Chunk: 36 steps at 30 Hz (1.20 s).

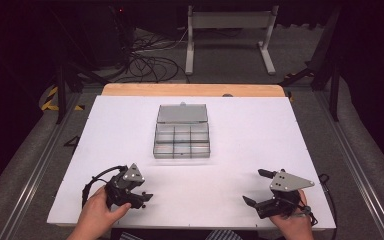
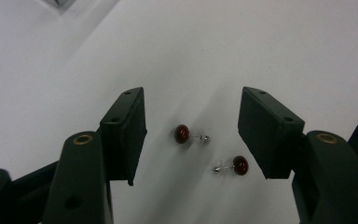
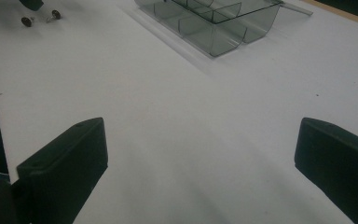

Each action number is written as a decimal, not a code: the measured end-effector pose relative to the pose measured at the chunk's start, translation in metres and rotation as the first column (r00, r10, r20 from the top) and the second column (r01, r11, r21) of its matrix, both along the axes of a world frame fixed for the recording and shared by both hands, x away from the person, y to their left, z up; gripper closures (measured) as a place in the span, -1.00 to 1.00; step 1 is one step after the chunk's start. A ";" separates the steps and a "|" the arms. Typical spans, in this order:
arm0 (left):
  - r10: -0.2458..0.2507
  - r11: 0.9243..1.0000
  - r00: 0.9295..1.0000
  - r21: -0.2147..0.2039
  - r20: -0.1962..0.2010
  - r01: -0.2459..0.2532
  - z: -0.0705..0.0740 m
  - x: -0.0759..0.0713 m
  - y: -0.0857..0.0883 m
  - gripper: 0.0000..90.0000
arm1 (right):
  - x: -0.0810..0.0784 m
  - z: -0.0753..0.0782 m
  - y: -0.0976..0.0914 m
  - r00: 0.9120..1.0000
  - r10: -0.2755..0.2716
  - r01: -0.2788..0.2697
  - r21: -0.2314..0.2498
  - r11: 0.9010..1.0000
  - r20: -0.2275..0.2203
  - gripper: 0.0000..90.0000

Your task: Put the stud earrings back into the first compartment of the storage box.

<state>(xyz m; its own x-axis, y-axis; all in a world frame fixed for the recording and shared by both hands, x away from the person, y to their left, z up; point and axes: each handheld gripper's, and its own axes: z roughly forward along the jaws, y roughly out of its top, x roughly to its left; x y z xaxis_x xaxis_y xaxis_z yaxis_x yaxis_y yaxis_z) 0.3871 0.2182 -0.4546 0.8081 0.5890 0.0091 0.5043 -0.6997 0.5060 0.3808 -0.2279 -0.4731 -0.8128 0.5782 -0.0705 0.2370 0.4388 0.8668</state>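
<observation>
With its jaws half-wide around two red stud earrings [image 2: 209, 150] on the near-left table [image 1: 240, 125], the left gripper [image 2: 191, 135] looks mid-pickup, needing a centred squeeze; the right gripper [image 3: 200, 163] gapes empty.

**Around the bench**

A white sheet [image 1: 260, 130] covers the bench, whose wooden edge [image 1: 195, 90] shows along the far side. Near the middle of the sheet stands a clear plastic box [image 1: 182, 142] divided into small compartments, its lid [image 1: 182, 113] folded open toward the far side. Beyond the bench, on grey floor, sits a white metal stand [image 1: 228, 31] with two feet, and a tangle of black cables [image 1: 147, 62] lies to its left.
</observation>
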 end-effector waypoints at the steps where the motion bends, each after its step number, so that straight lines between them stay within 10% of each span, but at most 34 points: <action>1: -0.004 1.000 1.000 0.009 0.000 0.004 -0.001 0.000 -0.001 -0.03 | 0.000 0.000 0.000 1.000 -0.001 0.001 -0.001 1.000 0.000 -0.93; 14: -0.025 0.994 1.000 0.108 -0.015 0.026 -0.011 0.000 -0.009 0.22 | 0.000 0.000 -0.001 1.000 -0.001 0.001 -0.002 1.000 0.000 -0.93; 36: -0.042 0.998 0.999 0.048 -0.030 0.044 -0.004 0.002 -0.006 0.57 | 0.000 0.000 -0.001 1.000 0.001 -0.001 0.003 1.000 0.002 -0.93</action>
<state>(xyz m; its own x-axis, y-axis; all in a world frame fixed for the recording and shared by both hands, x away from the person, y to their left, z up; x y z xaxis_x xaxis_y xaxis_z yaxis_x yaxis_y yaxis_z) 0.3887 0.2126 -0.4584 0.8331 0.5530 0.0135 0.4870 -0.7447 0.4563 0.3810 -0.2291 -0.4732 -0.8132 0.5777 -0.0702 0.2352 0.4366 0.8684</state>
